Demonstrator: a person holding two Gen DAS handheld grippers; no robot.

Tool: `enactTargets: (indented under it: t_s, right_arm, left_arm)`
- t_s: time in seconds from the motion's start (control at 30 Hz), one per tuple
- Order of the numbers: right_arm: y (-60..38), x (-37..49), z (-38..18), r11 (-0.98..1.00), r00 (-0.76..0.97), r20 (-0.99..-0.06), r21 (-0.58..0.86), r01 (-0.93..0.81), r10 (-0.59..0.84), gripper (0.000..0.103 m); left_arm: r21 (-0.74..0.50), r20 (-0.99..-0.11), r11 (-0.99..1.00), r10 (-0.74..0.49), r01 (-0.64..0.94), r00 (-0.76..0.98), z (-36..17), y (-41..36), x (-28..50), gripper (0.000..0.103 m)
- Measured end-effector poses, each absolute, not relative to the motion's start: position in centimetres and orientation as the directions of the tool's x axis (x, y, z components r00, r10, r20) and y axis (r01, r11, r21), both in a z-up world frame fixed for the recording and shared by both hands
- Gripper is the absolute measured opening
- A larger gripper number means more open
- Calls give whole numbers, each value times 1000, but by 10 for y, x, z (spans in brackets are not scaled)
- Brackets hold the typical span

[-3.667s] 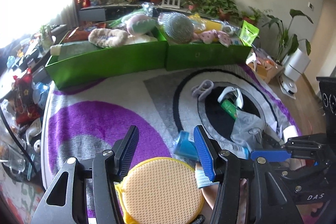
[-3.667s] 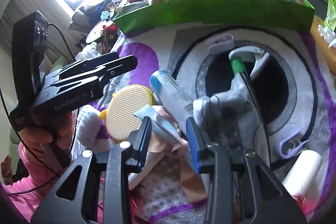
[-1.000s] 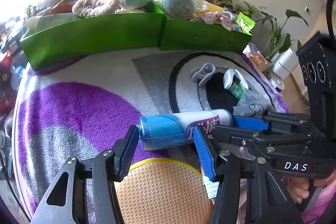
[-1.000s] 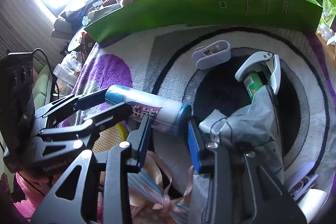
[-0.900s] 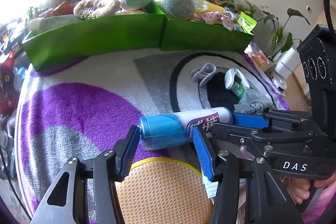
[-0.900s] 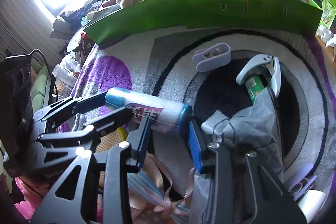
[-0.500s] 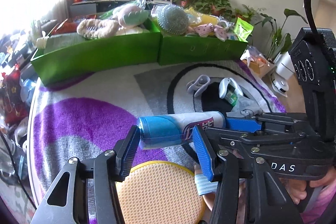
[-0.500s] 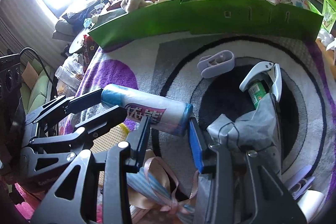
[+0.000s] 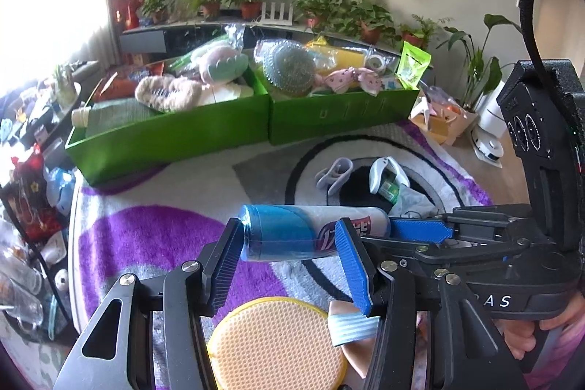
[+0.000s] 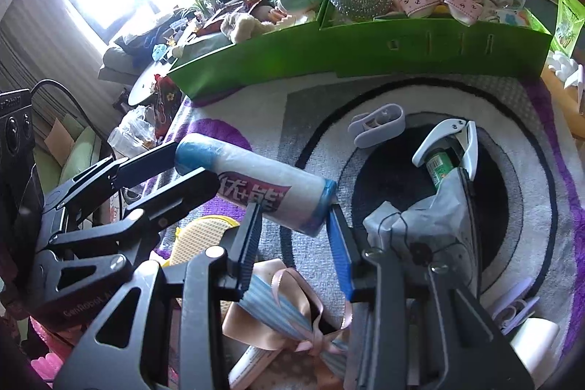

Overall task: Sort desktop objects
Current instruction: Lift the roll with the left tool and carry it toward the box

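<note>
A plastic-wrapped roll (image 9: 292,234), blue at one end and white with a red label, hangs level above the purple, white and black rug (image 9: 146,229). My left gripper (image 9: 289,233) is shut on its blue end. My right gripper (image 10: 294,214) is shut on the other end of the roll (image 10: 263,187). In the right wrist view the left gripper (image 10: 182,167) comes in from the left. The right gripper's blue finger (image 9: 416,229) shows behind the roll in the left wrist view. Two green boxes (image 9: 164,137) (image 9: 340,112), both full of things, stand side by side at the rug's far edge.
On the rug below lie a round yellow sponge (image 9: 274,342), a striped ribbon bow (image 10: 292,317), a grey bag (image 10: 420,225), a lilac clip (image 10: 376,125) and a white-handled tool over a green bottle (image 10: 442,167). Clutter lines the left edge; potted plants stand behind the boxes.
Both grippers have risen with the roll held between them, so the rug and the sponge now lie farther below. The grip on the roll's two ends looks the same.
</note>
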State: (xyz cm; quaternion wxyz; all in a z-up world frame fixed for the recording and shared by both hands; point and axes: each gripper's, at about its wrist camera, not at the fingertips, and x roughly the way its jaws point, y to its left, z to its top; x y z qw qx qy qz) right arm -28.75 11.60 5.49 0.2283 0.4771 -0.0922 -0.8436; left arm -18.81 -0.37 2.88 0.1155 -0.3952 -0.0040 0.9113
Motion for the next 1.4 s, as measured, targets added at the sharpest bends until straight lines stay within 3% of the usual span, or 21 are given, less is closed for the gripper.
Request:
enactTargets:
  t_s: [0.7,1.4]
  right_arm:
    - [118,-303,95,-855,-491,-700,408,320,-518,38]
    - [112,-349,135,-852,-535,-663,418,317,-524,37]
  left_arm:
    - [53,-667,-961,169,-272,-725,80,1,-206,53]
    - [74,-634,-961,161,-267,-756,116,-17,-249,52]
